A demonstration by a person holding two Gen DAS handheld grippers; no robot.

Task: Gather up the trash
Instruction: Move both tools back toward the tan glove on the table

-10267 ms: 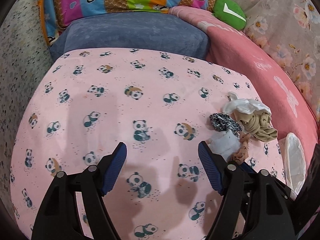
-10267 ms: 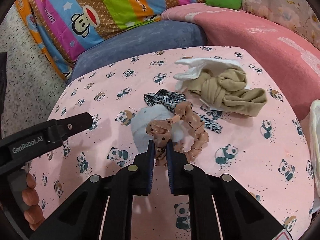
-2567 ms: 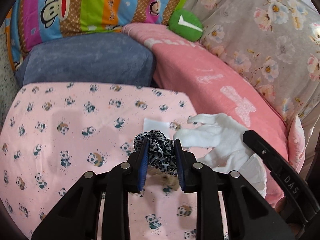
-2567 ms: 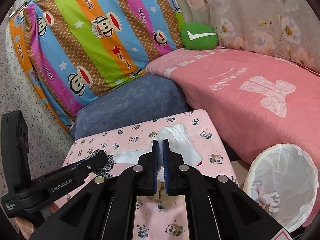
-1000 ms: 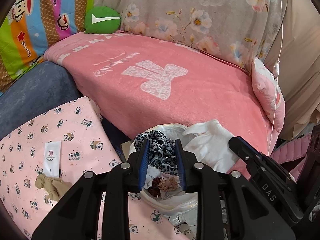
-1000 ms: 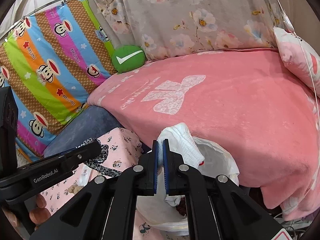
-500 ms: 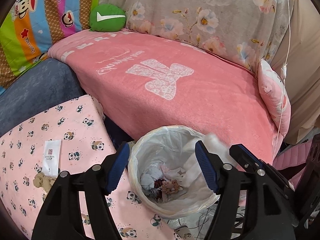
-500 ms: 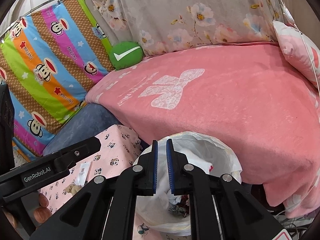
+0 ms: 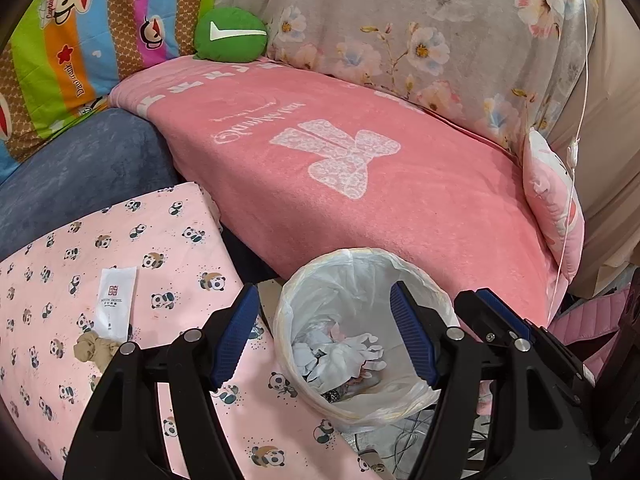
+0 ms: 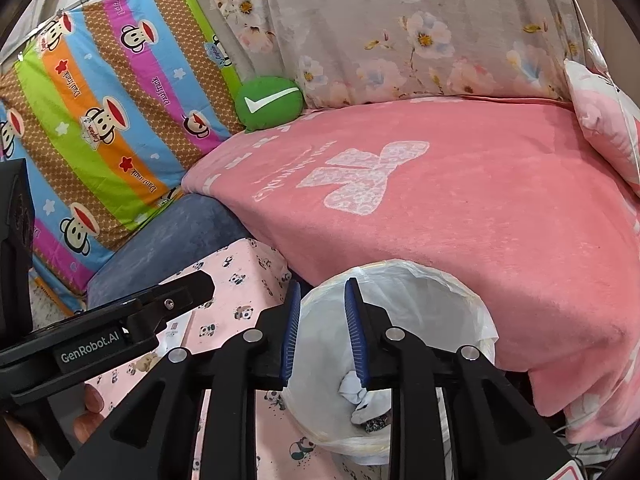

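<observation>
So we had the big pink blanket (image 9: pixel 400 200) w/ the white bow print taking up most of both views, draped over the couch, floral fabric (image 9: pixel 420 40) behind it and the striped monkey cushion (image 10: pixel 100 120) off to the left. A round green pillow (image 9: pixel 230 36) w/ a white tick sat in the corner btwn those two. Below that was the blue cushion (image 9: pixel 80 164), and in front of it the pink panda sheet (image 9: pixel 168 240).

The trash bin (image 9: pixel 436 292), lined w/ a white plastic bag, stood right beside the edge of the panda sheet, up against the blanket. Inside we could see a crumpled white glove (image 9: pixel 348 354) on top of other scraps, plus a bit of dark patterned fabric, hard to tell more.

Our left gripper (image 9: pixel 324 340) hung over the bin w/ its blue pads spread wide, nothing btwn them. Our right gripper (image 10: pixel 320 332) was over the bin too, pads parted a little, also holding nothing.

Left on the panda sheet: a white sachet (image 9: pixel 114 298) w/ small print, and touching its lower end, a knotted tan scrunchie (image 9: pixel 94 350). Fingertips (image 10: pixel 90 400) of the hand on the left tool showed in the right wrist view.
</observation>
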